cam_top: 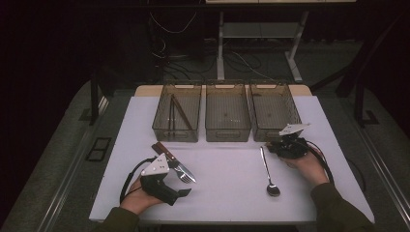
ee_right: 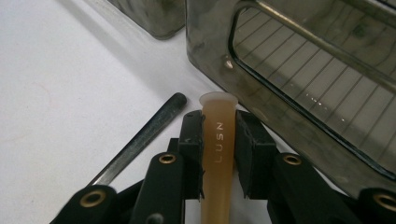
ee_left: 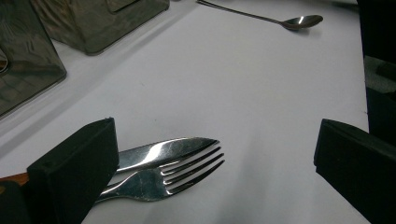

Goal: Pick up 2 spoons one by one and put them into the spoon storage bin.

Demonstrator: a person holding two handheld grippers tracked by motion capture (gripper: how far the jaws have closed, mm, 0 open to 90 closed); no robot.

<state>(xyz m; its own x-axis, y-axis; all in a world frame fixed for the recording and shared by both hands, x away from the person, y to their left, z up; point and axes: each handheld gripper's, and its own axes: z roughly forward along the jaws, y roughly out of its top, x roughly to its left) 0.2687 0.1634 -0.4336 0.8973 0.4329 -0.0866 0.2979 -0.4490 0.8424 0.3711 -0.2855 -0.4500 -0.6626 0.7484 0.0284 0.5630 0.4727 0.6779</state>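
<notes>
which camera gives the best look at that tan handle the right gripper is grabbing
The right gripper view: the tan handle sits close up between the right gripper's pads, its embossed lettering readable. In the high view the right gripper covers that spot near the right bin, so the handle cannot be made out.

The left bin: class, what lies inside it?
Inside the left bin, the high view shows long dark utensils leaning slantwise. The tinted wall hides their ends, so their kind and number stay unclear.
</notes>
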